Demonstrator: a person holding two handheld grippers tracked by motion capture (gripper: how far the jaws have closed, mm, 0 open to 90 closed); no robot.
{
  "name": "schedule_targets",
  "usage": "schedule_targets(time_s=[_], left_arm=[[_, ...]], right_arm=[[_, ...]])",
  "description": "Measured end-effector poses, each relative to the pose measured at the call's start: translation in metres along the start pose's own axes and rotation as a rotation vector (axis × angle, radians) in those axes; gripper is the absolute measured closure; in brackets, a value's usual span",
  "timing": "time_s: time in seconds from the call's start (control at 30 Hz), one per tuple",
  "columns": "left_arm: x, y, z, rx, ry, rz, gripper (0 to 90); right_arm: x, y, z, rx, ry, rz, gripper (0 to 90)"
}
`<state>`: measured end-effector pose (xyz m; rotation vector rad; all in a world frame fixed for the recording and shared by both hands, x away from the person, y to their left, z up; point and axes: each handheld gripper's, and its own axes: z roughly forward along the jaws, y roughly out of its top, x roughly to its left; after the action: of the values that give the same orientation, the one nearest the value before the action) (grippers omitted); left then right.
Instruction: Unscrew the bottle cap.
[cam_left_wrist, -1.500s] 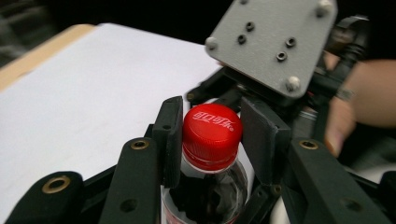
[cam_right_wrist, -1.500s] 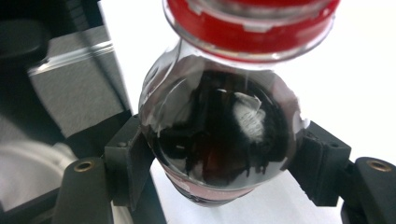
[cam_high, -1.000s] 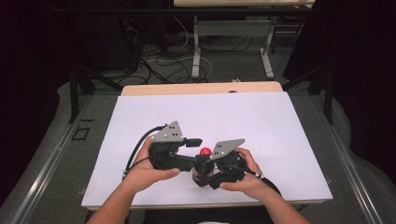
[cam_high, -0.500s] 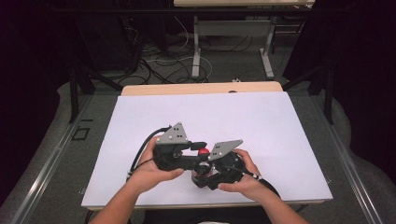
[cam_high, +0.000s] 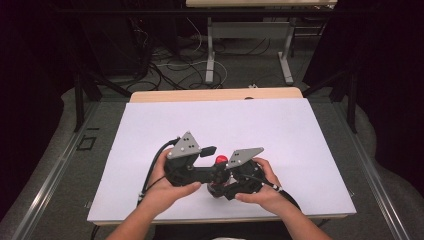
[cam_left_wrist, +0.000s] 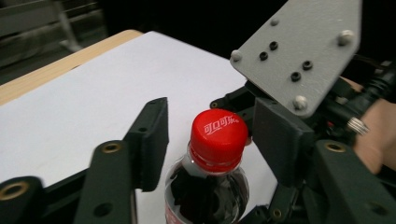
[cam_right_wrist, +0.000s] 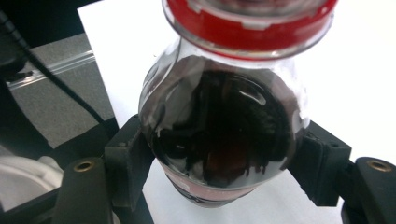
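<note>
The left gripper (cam_left_wrist: 205, 140) stands spread, its jaws flanking the red screw cap (cam_left_wrist: 218, 132) without touching. That cap tops an upright clear plastic bottle of dark cola (cam_right_wrist: 222, 126), clamped at its shoulder by the right gripper (cam_right_wrist: 224, 163). Since earlier, the left gripper has closed in.

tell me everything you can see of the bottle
The bottle is clear plastic, filled with a dark drink, closed by a red screw cap with white lettering on top; a strip of label shows lower on the body. It stands upright on the white sheet near the table's front edge. The right gripper clamps its body, one jaw on each side. The left gripper has its jaws around the cap, with a gap visible on both sides, not touching it.
</note>
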<state>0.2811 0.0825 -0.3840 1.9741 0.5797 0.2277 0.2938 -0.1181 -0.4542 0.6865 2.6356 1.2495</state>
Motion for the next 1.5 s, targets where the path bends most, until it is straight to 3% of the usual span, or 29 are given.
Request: schedule_targets(time_s=[0.07, 0.17, 0.23, 0.27, 0.3, 0.33, 0.43, 0.5, 0.57, 0.6, 0.63, 0.67, 0.7, 0.8, 0.9, 0.97, 1.0, 1.07, 1.1, 1.17, 1.3, 1.4, 1.5], left_arm=[[0.009, 0.001, -0.005, 0.016, -0.094, 0.037, 45.2], [0.017, 0.0, -0.007, 0.033, -0.133, 0.071, 45.4], [0.019, -0.001, -0.005, 0.051, -0.19, 0.099, 49.2], [0.021, -0.002, -0.004, 0.073, -0.24, 0.146, 51.7], [0.022, -0.003, -0.003, 0.055, -0.266, 0.155, 53.4], [0.022, -0.004, -0.004, 0.04, -0.285, 0.157, 59.1], [0.022, -0.006, -0.003, 0.034, -0.289, 0.153, 60.6], [0.02, -0.007, -0.002, 0.032, -0.252, 0.133, 60.9], [0.014, -0.008, -0.001, 0.036, -0.178, 0.109, 60.9], [0.009, -0.008, 0.001, 0.031, -0.134, 0.08, 61.0], [0.005, -0.009, 0.002, 0.032, -0.08, 0.081, 61.0], [-0.007, -0.009, 0.006, 0.027, 0.031, 0.037, 61.0], [-0.007, -0.009, 0.006, 0.027, 0.031, 0.037, 61.0], [-0.021, -0.011, 0.012, -0.001, 0.159, -0.025, 61.0], [-0.029, -0.011, 0.016, -0.006, 0.213, -0.012, 60.7], [-0.027, -0.009, 0.015, -0.008, 0.191, -0.009, 58.4], [-0.025, -0.008, 0.013, -0.011, 0.174, -0.009, 51.5], [-0.02, -0.006, 0.008, 0.001, 0.147, -0.013, 46.3], [-0.016, -0.005, 0.005, 0.022, 0.128, -0.014, 46.3], [-0.01, -0.003, -0.002, 0.012, 0.07, -0.017, 44.2], [0.003, 0.001, -0.014, 0.01, -0.053, 0.032, 44.1], [0.012, 0.002, -0.014, 0.024, -0.126, 0.078, 45.9], [0.018, 0.0, -0.01, 0.035, -0.196, 0.069, 48.0]], right_arm=[[0.001, 0.001, -0.001, 0.003, 0.012, -0.012, 29.4], [0.003, 0.001, -0.001, 0.003, 0.021, -0.032, 29.4], [0.008, 0.002, 0.0, 0.0, 0.051, -0.048, 29.5], [0.009, 0.003, 0.0, 0.003, 0.061, -0.055, 29.4], [0.01, 0.003, 0.0, 0.001, 0.071, -0.064, 29.4], [0.011, 0.003, 0.001, -0.008, 0.071, -0.07, 29.4], [0.012, 0.004, 0.0, -0.004, 0.085, -0.078, 29.4], [0.011, 0.003, 0.001, -0.007, 0.063, -0.055, 29.4], [0.01, 0.003, 0.001, 0.008, 0.06, -0.05, 29.5], [0.008, 0.002, 0.003, 0.004, 0.028, -0.028, 29.5], [0.007, 0.002, 0.002, 0.018, 0.024, -0.015, 29.5], [0.006, 0.001, 0.003, 0.013, 0.011, -0.011, 29.4], [0.005, 0.001, 0.004, 0.018, -0.001, 0.006, 29.5], [0.005, 0.001, 0.005, 0.012, -0.049, 0.022, 29.5], [0.006, 0.0, 0.005, 0.013, -0.075, 0.019, 29.5], [0.004, 0.0, 0.003, 0.02, -0.06, 0.019, 29.5], [0.003, 0.0, 0.003, 0.003, -0.061, 0.016, 29.5], [0.003, 0.0, 0.001, 0.003, -0.048, 0.006, 29.5], [0.003, 0.0, 0.001, 0.003, -0.048, 0.006, 29.5], [0.003, 0.001, -0.001, 0.002, -0.044, 0.004, 29.5], [0.003, 0.002, -0.002, -0.01, -0.013, -0.019, 29.4], [0.009, 0.004, -0.002, -0.004, 0.023, -0.056, 29.4], [0.013, 0.004, -0.001, -0.013, 0.034, -0.071, 29.4]])
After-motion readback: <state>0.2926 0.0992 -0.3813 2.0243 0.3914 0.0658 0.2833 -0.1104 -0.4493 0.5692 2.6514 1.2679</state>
